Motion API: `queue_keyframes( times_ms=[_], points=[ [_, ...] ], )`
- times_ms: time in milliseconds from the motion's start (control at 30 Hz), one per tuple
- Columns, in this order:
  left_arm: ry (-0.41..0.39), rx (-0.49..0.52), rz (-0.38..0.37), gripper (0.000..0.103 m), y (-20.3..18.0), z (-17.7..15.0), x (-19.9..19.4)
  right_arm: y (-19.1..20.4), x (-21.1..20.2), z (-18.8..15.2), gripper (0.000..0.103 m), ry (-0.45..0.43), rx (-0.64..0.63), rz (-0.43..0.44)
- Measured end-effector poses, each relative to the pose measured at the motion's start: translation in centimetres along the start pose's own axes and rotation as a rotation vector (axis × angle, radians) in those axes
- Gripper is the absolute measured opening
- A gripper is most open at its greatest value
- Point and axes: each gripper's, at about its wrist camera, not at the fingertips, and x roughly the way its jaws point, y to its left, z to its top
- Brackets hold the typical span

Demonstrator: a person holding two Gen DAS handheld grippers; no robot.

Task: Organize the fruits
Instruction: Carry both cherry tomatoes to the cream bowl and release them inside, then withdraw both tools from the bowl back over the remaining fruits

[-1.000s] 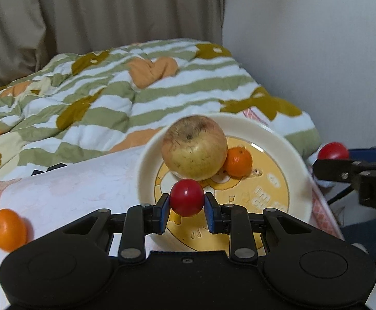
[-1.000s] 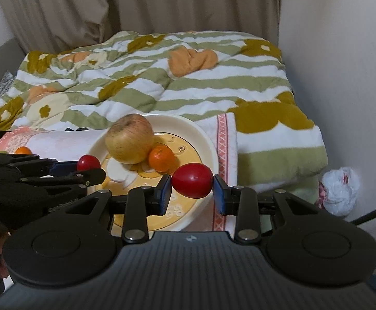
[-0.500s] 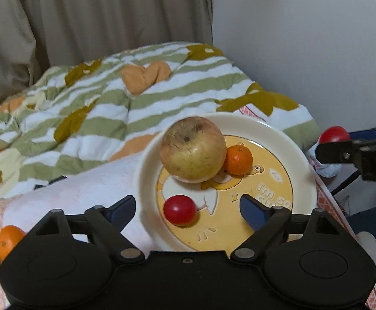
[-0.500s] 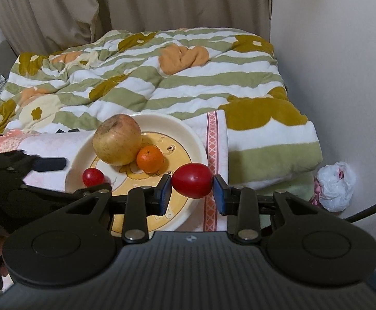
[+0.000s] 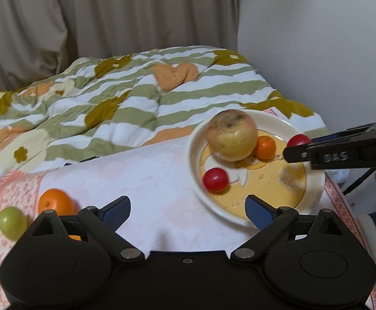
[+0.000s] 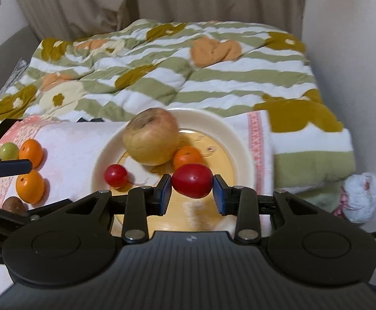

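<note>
A cream plate on the pink cloth holds a big yellow apple, a small orange and a small red fruit. My right gripper is shut on a second red fruit and holds it over the plate's right side. My left gripper is open and empty, pulled back left of the plate. Loose on the cloth lie oranges, a green fruit and a brown fruit.
A striped green and white quilt lies behind the cloth. A white wall is at the right and curtains at the back. A white plastic bag lies on the floor at right.
My left gripper opened, left the small red fruit on the plate and drew back to the left. My right gripper moved in over the plate with its red fruit.
</note>
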Motion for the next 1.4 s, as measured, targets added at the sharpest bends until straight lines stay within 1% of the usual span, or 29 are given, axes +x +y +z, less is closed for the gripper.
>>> queue_keyframes(
  times_ms=[200,367,400,433,467,500,533,600,833,1167,1267,1400],
  points=[
    [-0.007,-0.058,0.012,0.098,1.4,-0.9,-0.9,1.5,2.6,-0.3,0.050,0.023,-0.029,0.022],
    [-0.008,-0.075,0.024,0.098,2.0,-1.6,-1.3,2.3,4.0,-0.6,0.051,0.030,-0.059,0.015],
    [-0.008,-0.077,0.025,0.098,2.1,-1.8,-1.4,2.4,3.9,-0.7,0.052,0.022,-0.065,0.013],
    [-0.008,-0.078,0.027,0.098,2.1,-1.9,-1.5,2.5,3.7,-0.8,0.063,0.016,-0.070,0.009],
    [-0.008,-0.079,0.028,0.098,2.1,-2.1,-1.6,2.6,3.5,-0.9,0.071,0.011,-0.074,0.004],
    [-0.009,-0.081,0.029,0.098,2.2,-2.2,-1.7,2.7,3.2,-0.9,0.086,0.001,-0.076,-0.001],
    [-0.009,-0.083,0.030,0.098,2.2,-2.2,-1.9,2.7,2.7,-1.0,0.097,-0.012,-0.075,-0.005],
    [-0.013,-0.087,0.032,0.098,2.2,-2.4,-2.2,2.7,2.1,-1.2,0.103,-0.023,-0.074,0.001],
    [-0.041,-0.089,0.036,0.098,1.6,-2.7,-3.9,2.9,-0.3,-1.4,0.103,-0.040,-0.072,-0.010],
    [-0.118,-0.117,0.049,0.098,1.2,-3.3,-8.0,3.5,-5.8,-2.4,0.103,-0.092,-0.064,-0.019],
    [-0.146,-0.128,0.064,0.098,1.3,-3.8,-9.7,3.9,-7.4,-2.8,0.103,-0.101,-0.077,-0.019],
    [-0.180,-0.145,0.104,0.099,1.7,-4.7,-12.1,4.7,-9.5,-3.1,0.103,-0.115,-0.096,-0.012]
  ],
)
